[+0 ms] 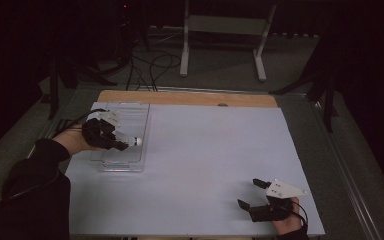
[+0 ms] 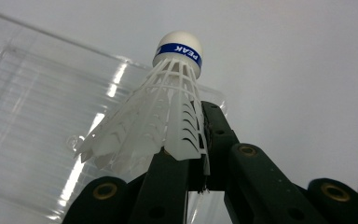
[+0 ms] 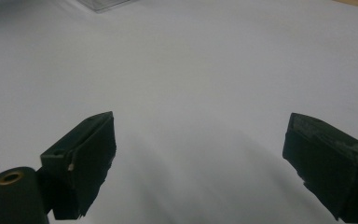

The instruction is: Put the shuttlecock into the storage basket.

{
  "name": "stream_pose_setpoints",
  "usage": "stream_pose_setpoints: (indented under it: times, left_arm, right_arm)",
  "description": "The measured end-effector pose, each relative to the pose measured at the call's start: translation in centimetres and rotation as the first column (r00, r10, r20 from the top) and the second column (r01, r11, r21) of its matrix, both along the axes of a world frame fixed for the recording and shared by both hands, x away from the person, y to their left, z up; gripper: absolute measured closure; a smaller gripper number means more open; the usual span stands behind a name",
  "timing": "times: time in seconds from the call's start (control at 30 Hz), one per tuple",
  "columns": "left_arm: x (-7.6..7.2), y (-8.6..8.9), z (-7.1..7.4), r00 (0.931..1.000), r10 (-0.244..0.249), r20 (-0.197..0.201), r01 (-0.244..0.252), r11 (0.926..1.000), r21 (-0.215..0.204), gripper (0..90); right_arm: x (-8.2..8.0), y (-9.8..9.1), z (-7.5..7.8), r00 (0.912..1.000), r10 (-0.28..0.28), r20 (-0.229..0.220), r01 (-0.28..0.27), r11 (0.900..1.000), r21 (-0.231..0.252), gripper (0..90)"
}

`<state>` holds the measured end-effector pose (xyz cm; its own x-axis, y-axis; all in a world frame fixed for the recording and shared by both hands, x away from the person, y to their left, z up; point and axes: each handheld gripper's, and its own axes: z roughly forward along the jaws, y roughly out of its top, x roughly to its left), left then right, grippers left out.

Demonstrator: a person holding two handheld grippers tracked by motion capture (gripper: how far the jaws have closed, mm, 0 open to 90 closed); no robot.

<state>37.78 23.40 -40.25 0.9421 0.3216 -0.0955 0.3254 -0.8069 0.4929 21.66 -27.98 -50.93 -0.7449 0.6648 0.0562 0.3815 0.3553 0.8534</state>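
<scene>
Over the clear, ribbed plastic rectangular tray at the near-left of the pale grey surface: left tongs clamped on the skirt of a white plastic shuttlecock with a rounded white cork and blue band, cork pointing away from the hand toward the tray's right edge. Seen from the left gripper view, black jaws pinching the thin, slotted skirt near its wide end, not the cork. At the near-right corner of the surface: right tongs spread wide, nothing between them, well apart from the tray.

Likely risks, judged from this hold:
- Flexible skirt buckling or cracking under too tight a squeeze.
- Light shuttlecock pivoting or slipping out sideways, given a grip far from the heavier cork.
- On release, rolling in an arc on the slick tray floor, or tipping over the low wall onto the surface.
- Tray sliding if nudged by the jaws, with nothing seen bracing it.
</scene>
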Motion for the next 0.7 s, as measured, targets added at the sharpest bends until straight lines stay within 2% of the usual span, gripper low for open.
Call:
stream_pose_setpoints:
  times: [0.3, 0.7]
  left_arm:
    - [0.3, 0.2, -1.6, 0.9997, 0.012, -0.020, -0.011, 0.9995, 0.030, 89.1]
    - [0.5, 0.4, -3.2, 0.9983, 0.030, -0.051, -0.028, 0.9989, 0.036, 89.0]
  right_arm:
    - [-0.1, 0.0, 0.1, 1.0000, 0.001, 0.004, -0.001, 1.0000, -0.004, 9.5]
    - [0.0, 0.0, 0.0, 1.0000, -0.002, -0.002, 0.002, 1.0000, -0.007, 9.4]
